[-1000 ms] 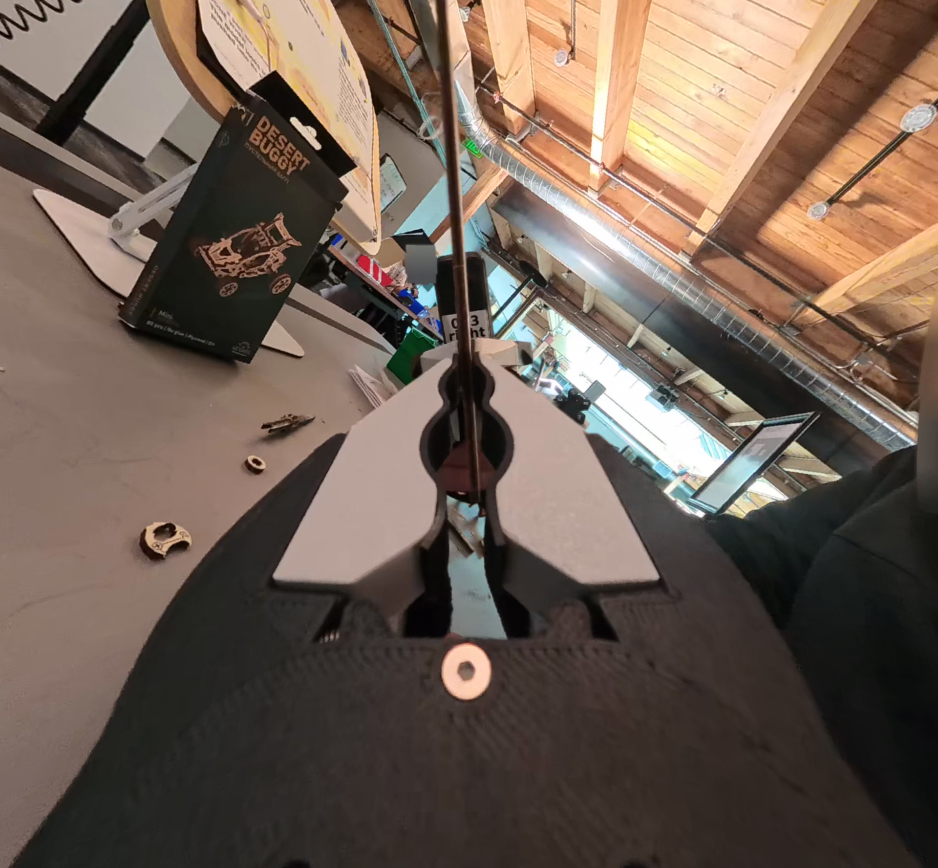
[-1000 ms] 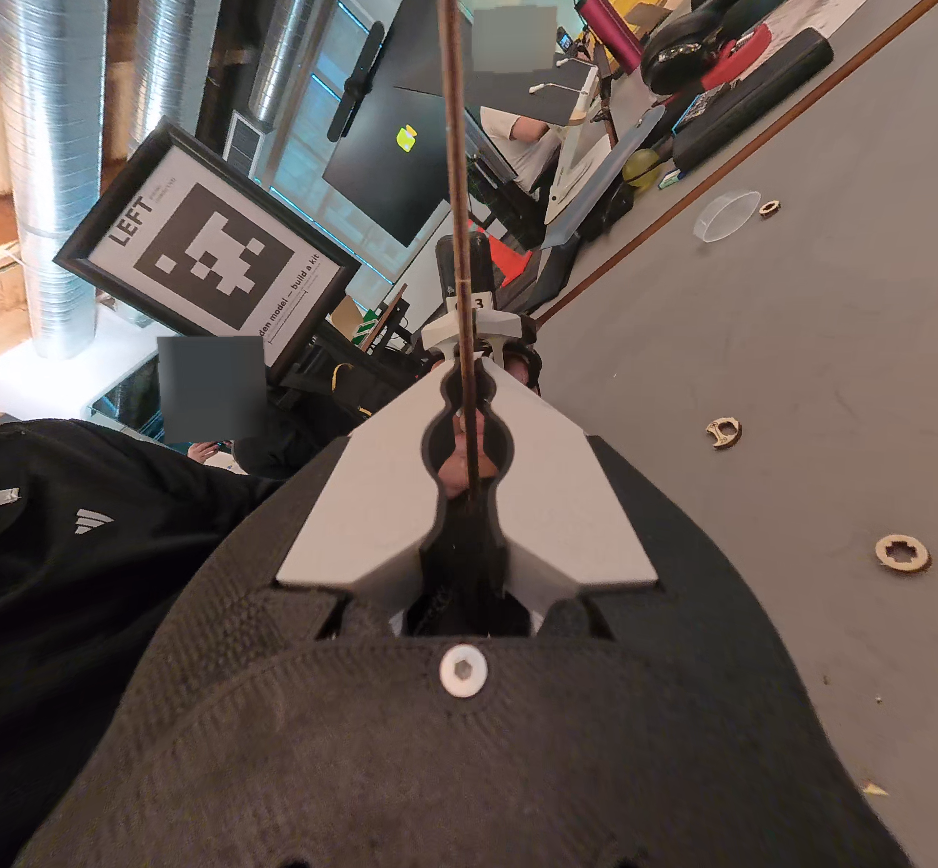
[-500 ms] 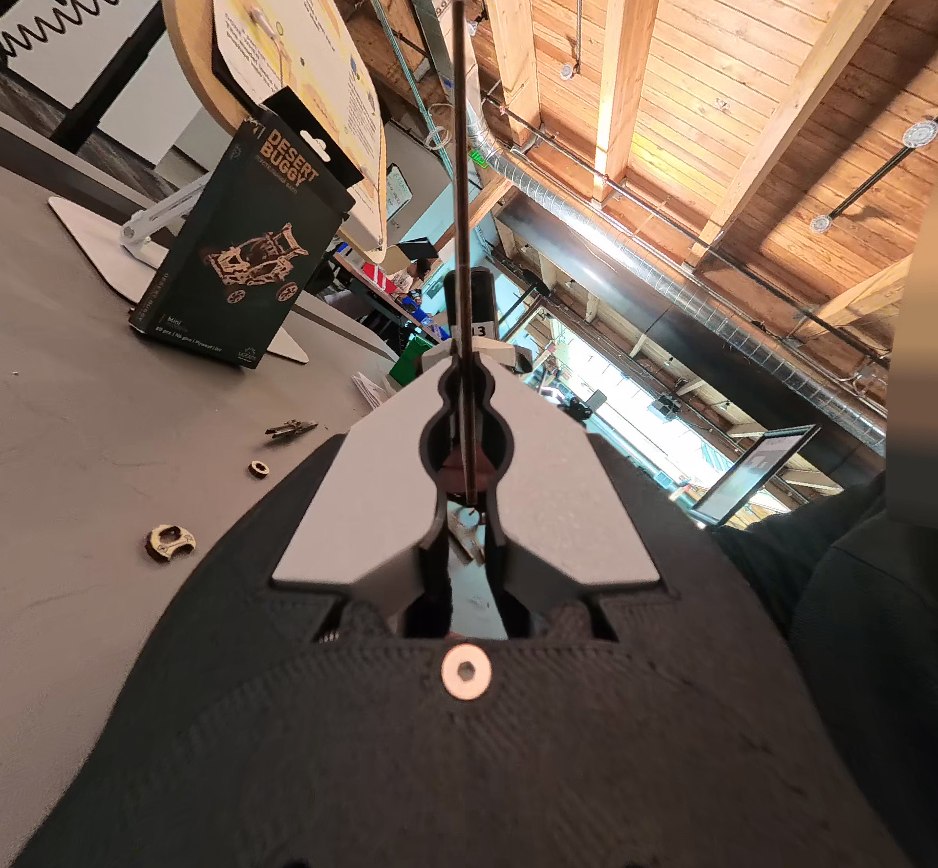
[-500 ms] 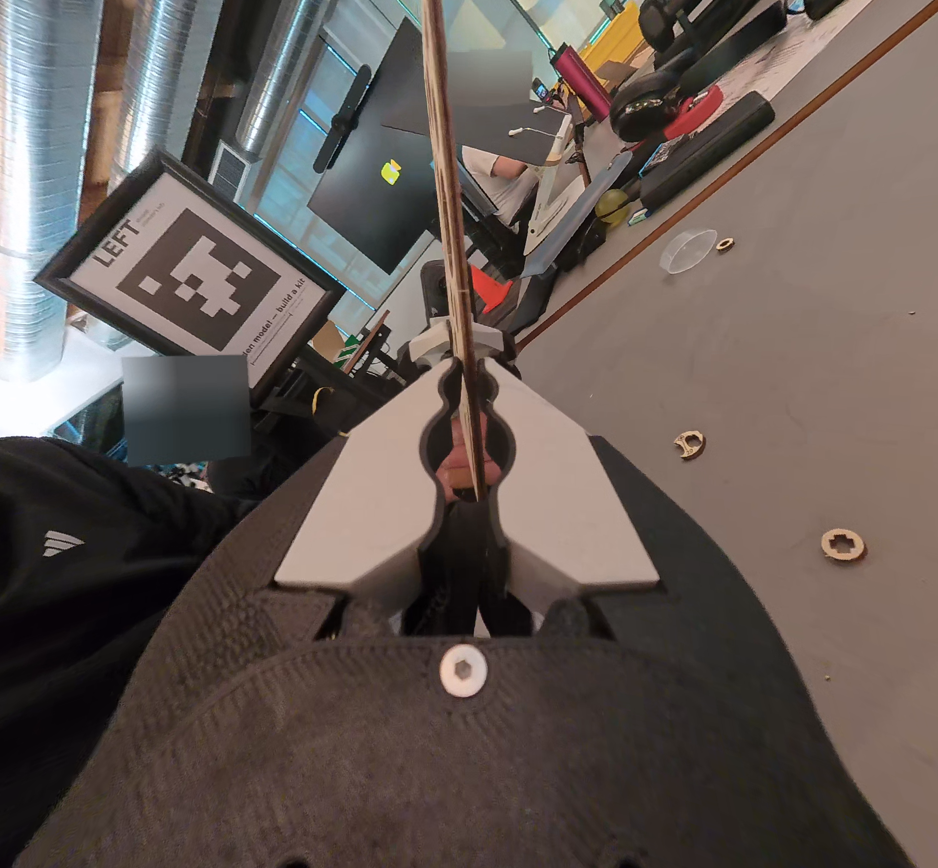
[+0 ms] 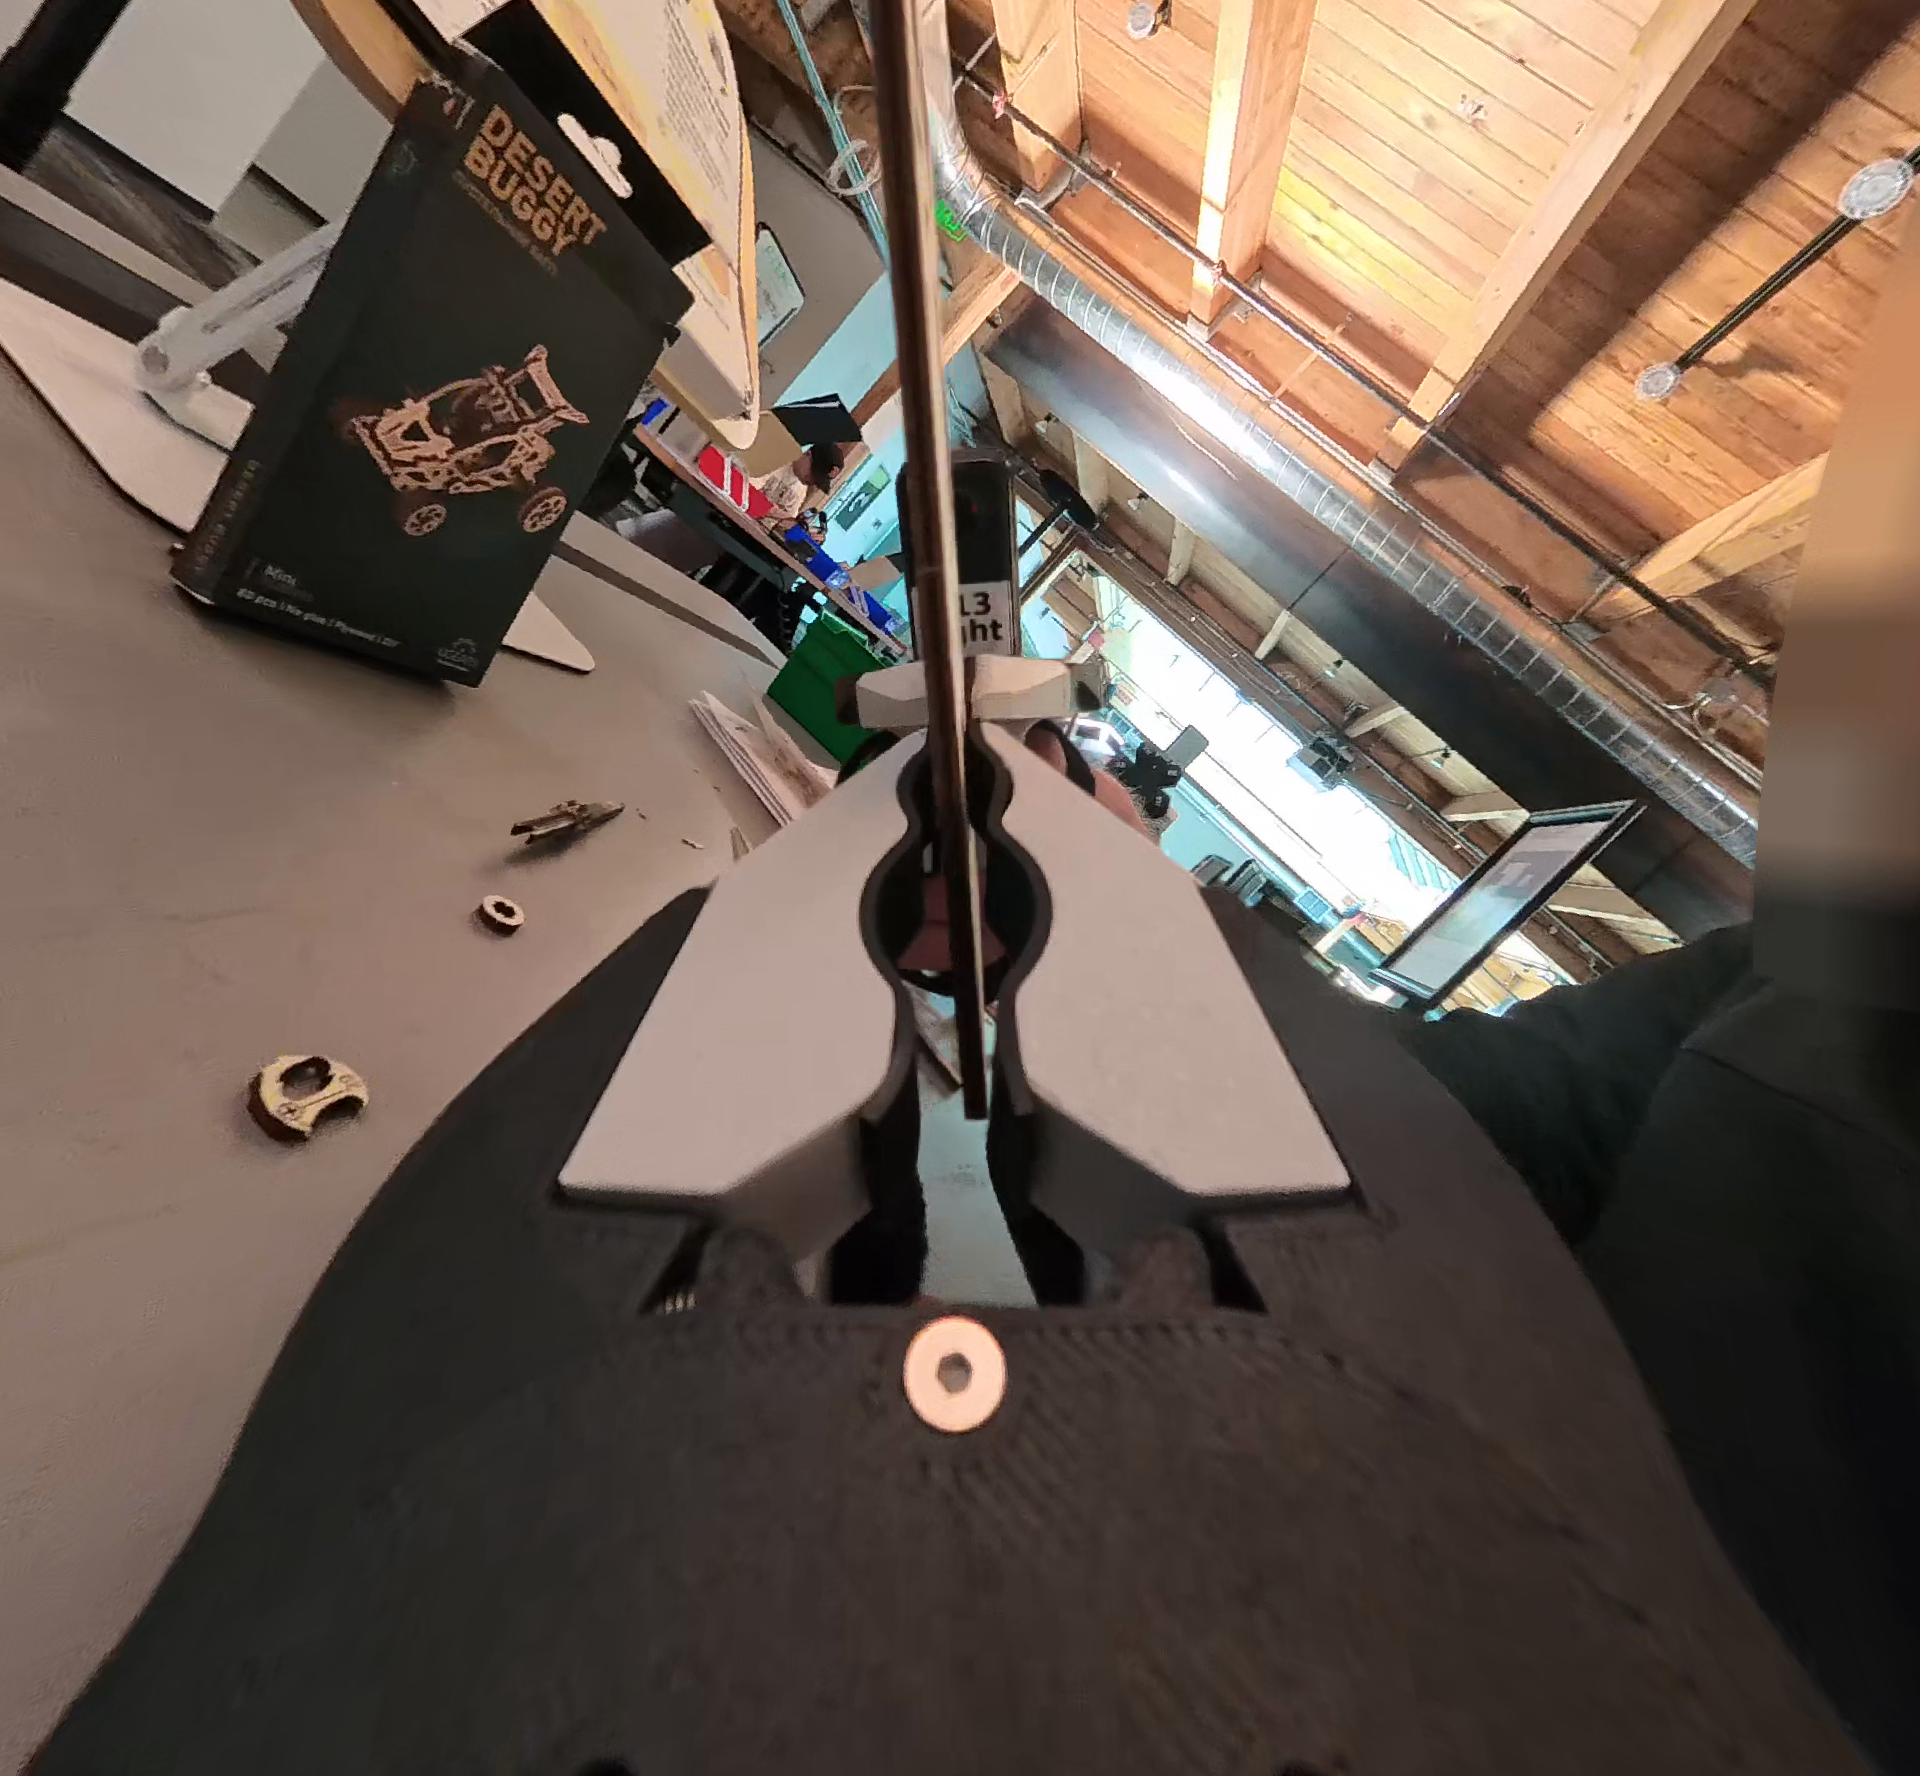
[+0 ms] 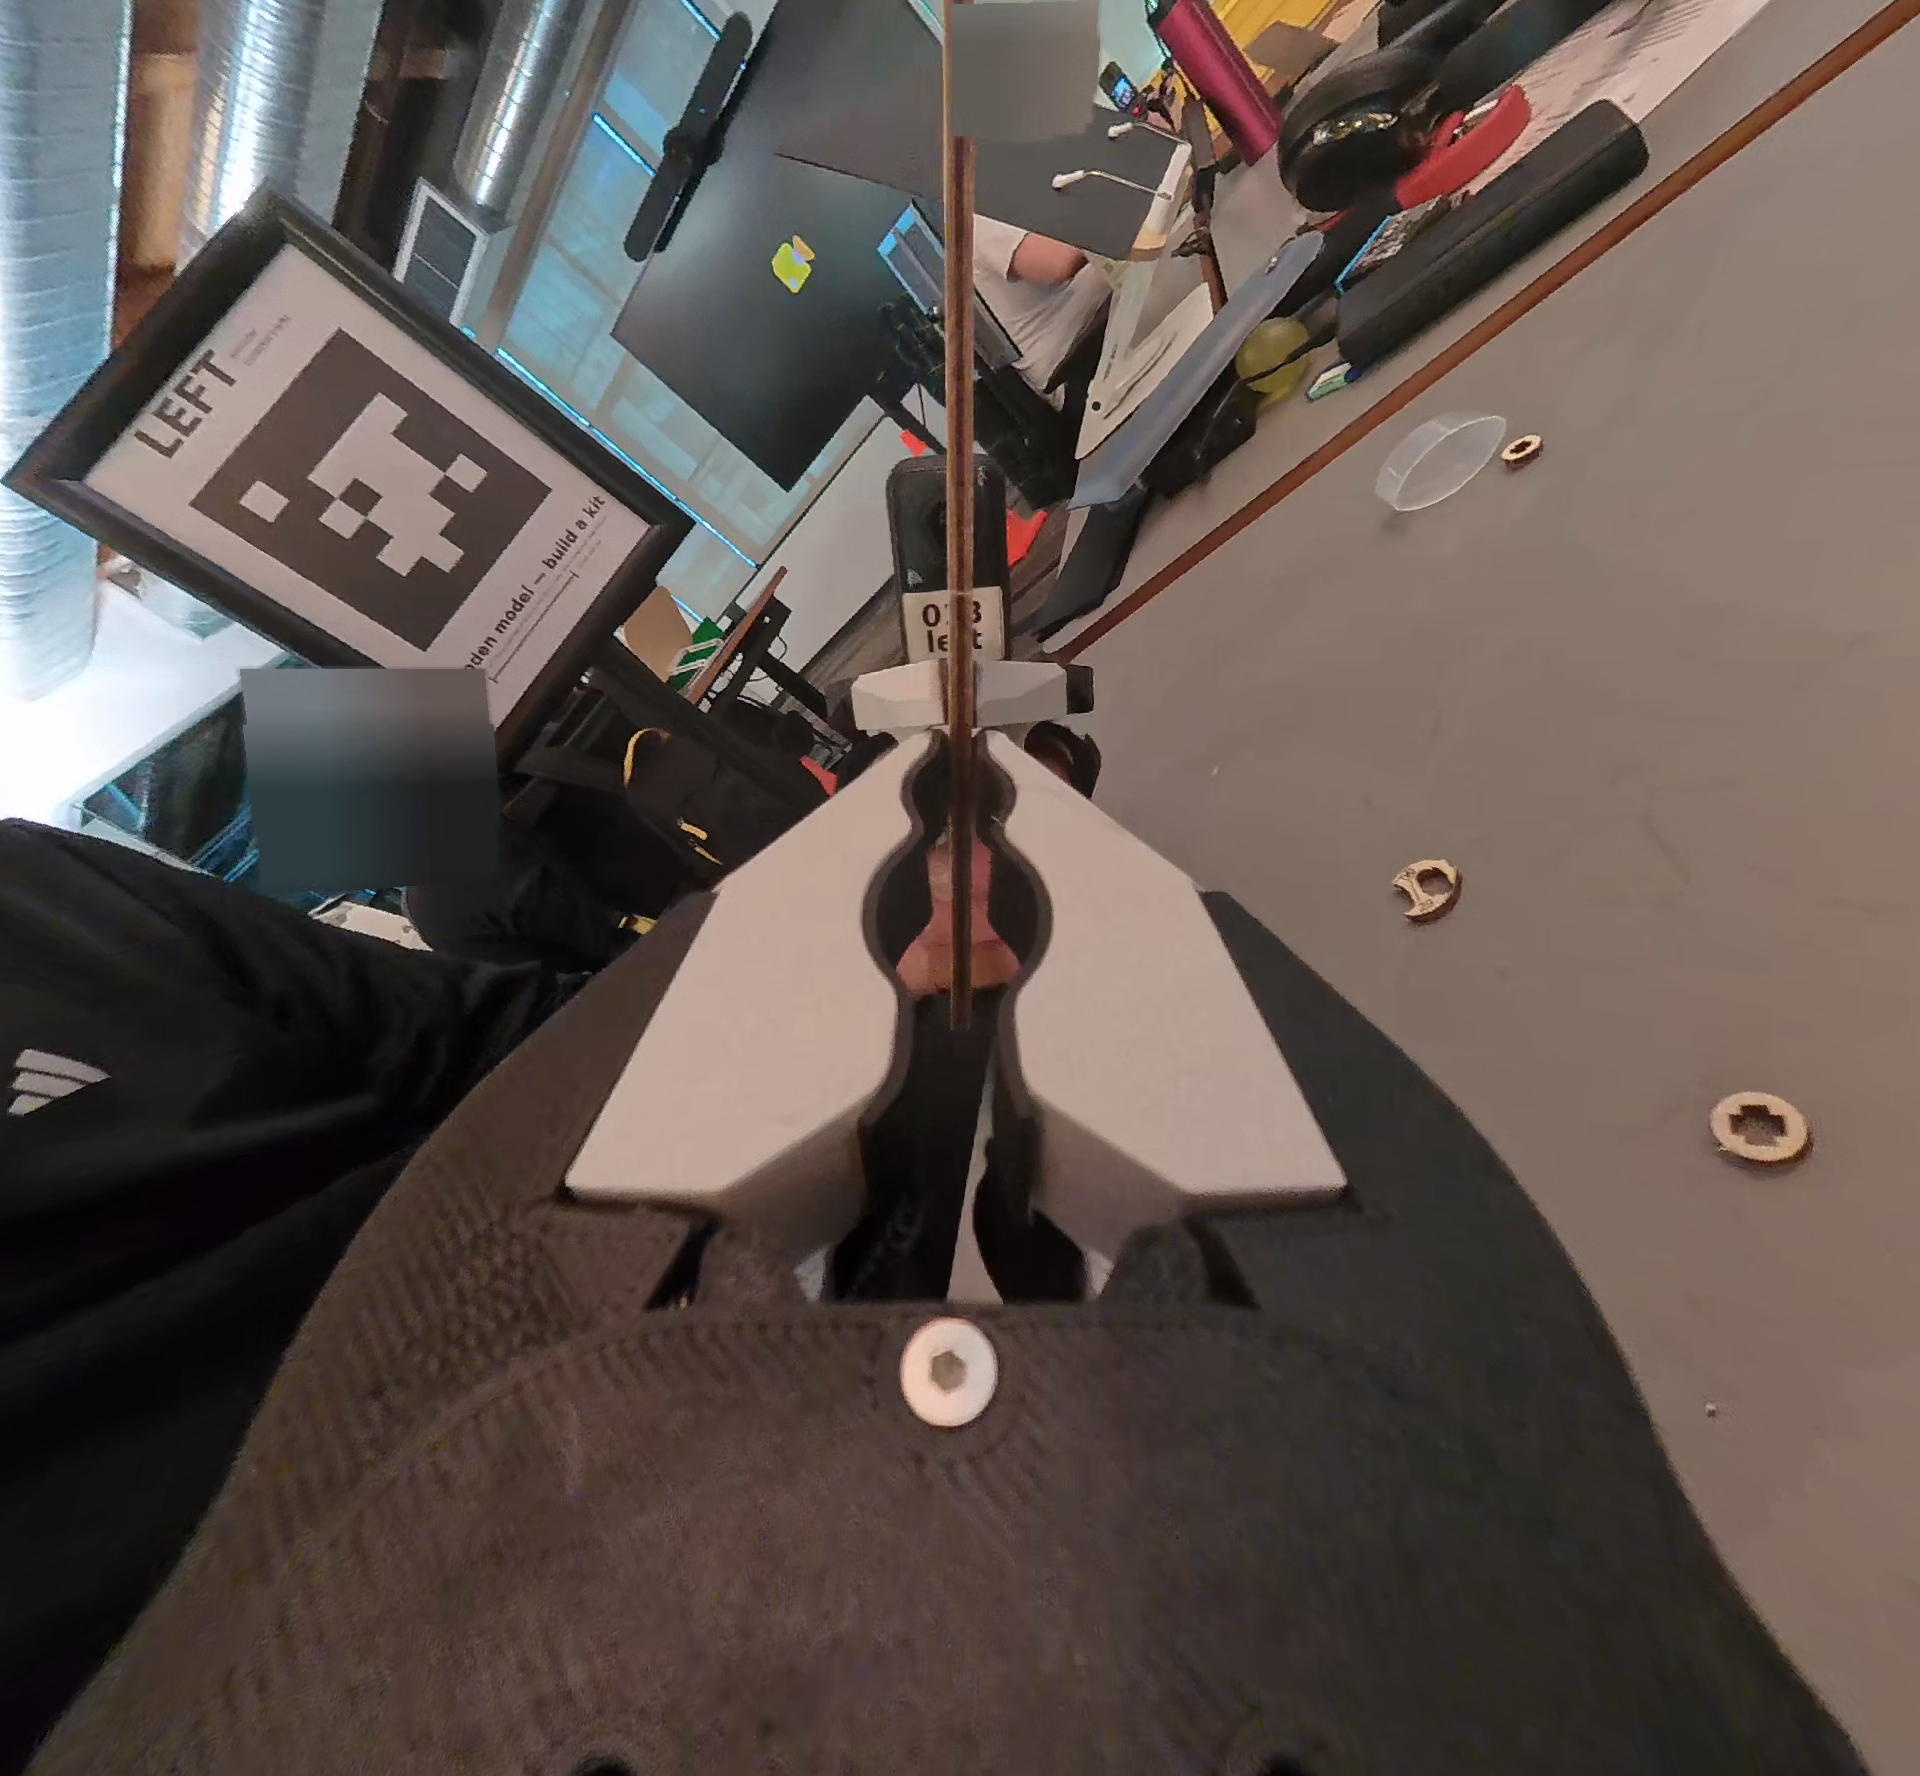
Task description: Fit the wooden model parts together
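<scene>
A thin wooden sheet (image 5: 914,272) stands on edge between both grippers, seen edge-on as a dark strip. My left gripper (image 5: 951,755) is shut on its lower edge. The right gripper (image 5: 956,692) faces it from the far side, clamped on the same sheet. In the right wrist view the sheet (image 6: 958,324) runs straight up from my right gripper (image 6: 961,750), which is shut on it, with the left gripper (image 6: 966,692) opposite. Both are held above the grey table (image 5: 156,843). Loose wooden parts (image 5: 307,1096) lie on the table.
A dark kit box (image 5: 436,438) stands at the back left, with a small ring (image 5: 502,914) and a dark piece (image 5: 566,817) near it. The right wrist view shows wooden rings (image 6: 1759,1129), a notched part (image 6: 1429,890), a clear lid (image 6: 1439,459) and a framed sign (image 6: 343,479). The grippers are tip to tip, or close to it.
The sheet sits a little deeper in the left jaws. In the right wrist view it tilted half a second ago and stands straight again. Both grippers stay shut.
</scene>
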Motion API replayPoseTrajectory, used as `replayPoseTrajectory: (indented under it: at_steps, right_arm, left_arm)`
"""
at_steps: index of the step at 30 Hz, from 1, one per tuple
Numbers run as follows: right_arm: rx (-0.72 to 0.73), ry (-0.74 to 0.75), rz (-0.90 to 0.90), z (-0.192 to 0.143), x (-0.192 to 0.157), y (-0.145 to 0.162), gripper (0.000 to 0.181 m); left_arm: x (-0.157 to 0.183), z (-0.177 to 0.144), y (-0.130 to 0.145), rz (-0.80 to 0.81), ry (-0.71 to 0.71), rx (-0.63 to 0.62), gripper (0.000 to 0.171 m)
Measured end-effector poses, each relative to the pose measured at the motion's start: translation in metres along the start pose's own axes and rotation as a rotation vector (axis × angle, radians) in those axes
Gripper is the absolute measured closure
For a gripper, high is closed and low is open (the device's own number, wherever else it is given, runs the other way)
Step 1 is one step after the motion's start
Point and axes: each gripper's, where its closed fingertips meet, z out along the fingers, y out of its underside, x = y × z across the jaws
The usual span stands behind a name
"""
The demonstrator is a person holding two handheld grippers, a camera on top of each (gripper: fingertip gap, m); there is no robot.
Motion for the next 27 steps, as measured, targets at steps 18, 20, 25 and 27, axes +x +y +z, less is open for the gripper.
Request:
replayPoseTrajectory:
  at_steps: [18,20,25,27]
  right_arm:
    - [-0.149,0.117,-0.289,0.03,-0.007,0.027,0.179]
    - [-0.16,0.123,-0.295,0.032,-0.008,0.027,0.179]
    - [-0.234,0.054,-0.237,0.039,-0.012,0.045,0.168]
    - [-0.224,0.056,-0.229,0.043,-0.011,0.044,0.171]
  left_arm:
    - [0.01,-0.004,0.008,0.041,0.112,-0.017,0.171]
    - [0.012,-0.006,0.007,0.038,0.126,-0.014,0.171]
    - [0.013,0.001,0.015,0.063,0.115,-0.06,0.17]
    - [0.013,-0.001,0.012,0.055,0.118,-0.043,0.17]
